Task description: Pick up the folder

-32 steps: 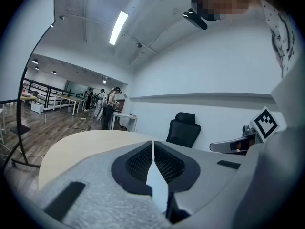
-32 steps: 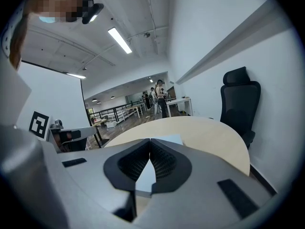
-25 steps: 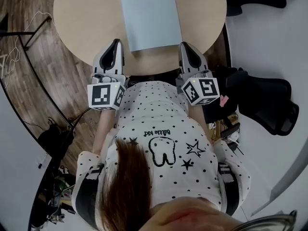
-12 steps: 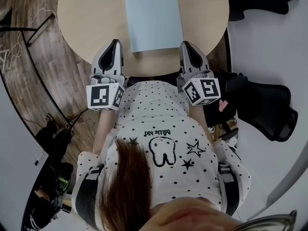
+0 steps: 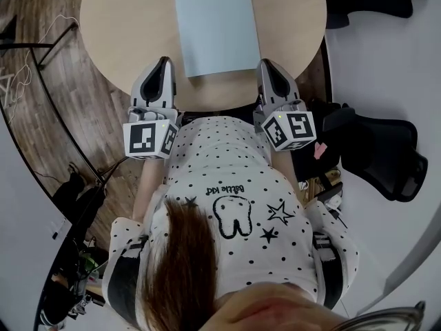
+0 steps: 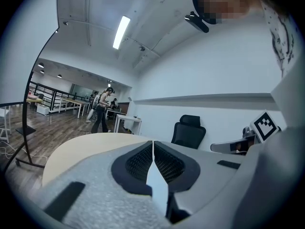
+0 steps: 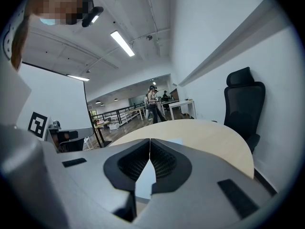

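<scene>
The folder (image 5: 216,27) lies flat on the round worktop (image 5: 124,26). Its near short edge is close to the worktop's near rim, I think so that both tongs can reach it. The left tongs (image 5: 165,63) are over that rim, just left of the folder's near corner. The right tongs (image 5: 267,65) are just right of the other corner. Neither touches the folder. Both tongs are fully closed and hold nothing: in each gripper view the jaws meet tip to tip. They point nearly level across the worktop, which looks like a ready pose. I judge the pick-up is not yet begun; one pair must first open at a folder edge.
</scene>
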Demonstrator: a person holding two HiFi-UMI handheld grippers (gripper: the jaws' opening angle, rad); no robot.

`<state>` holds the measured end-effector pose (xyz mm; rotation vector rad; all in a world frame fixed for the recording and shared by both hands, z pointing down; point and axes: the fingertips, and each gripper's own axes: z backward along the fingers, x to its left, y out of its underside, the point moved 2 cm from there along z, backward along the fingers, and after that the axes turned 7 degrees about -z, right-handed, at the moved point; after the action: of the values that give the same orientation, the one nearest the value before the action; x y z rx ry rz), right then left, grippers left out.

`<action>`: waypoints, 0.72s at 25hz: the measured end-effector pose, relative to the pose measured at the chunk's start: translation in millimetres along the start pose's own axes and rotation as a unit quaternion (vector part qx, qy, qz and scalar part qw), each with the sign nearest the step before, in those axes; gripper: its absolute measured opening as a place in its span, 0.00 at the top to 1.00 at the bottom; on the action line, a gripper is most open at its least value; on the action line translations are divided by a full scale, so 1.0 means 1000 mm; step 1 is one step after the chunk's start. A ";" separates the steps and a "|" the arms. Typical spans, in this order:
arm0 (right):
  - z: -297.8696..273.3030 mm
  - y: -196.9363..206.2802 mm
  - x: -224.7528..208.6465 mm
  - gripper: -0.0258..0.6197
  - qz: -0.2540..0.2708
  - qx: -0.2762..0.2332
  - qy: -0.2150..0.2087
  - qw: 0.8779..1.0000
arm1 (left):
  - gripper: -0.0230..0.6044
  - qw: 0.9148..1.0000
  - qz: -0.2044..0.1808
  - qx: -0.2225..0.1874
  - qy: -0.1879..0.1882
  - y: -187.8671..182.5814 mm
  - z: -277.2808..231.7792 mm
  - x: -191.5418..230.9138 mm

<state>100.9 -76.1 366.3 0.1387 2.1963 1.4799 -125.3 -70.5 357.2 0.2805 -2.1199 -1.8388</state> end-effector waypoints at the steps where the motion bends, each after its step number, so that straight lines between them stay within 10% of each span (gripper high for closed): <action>1: 0.001 0.000 0.000 0.95 -0.001 -0.001 0.001 1.000 | 0.93 1.000 0.000 0.000 0.001 0.000 0.000 -0.001; 18: 0.004 0.003 -0.001 0.95 -0.005 -0.001 0.004 1.000 | 0.93 1.000 0.000 0.003 -0.002 0.002 0.000 -0.001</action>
<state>103.2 -72.0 368.2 0.1202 2.1982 1.4806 -124.1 -69.8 359.1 0.2780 -2.1287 -1.8334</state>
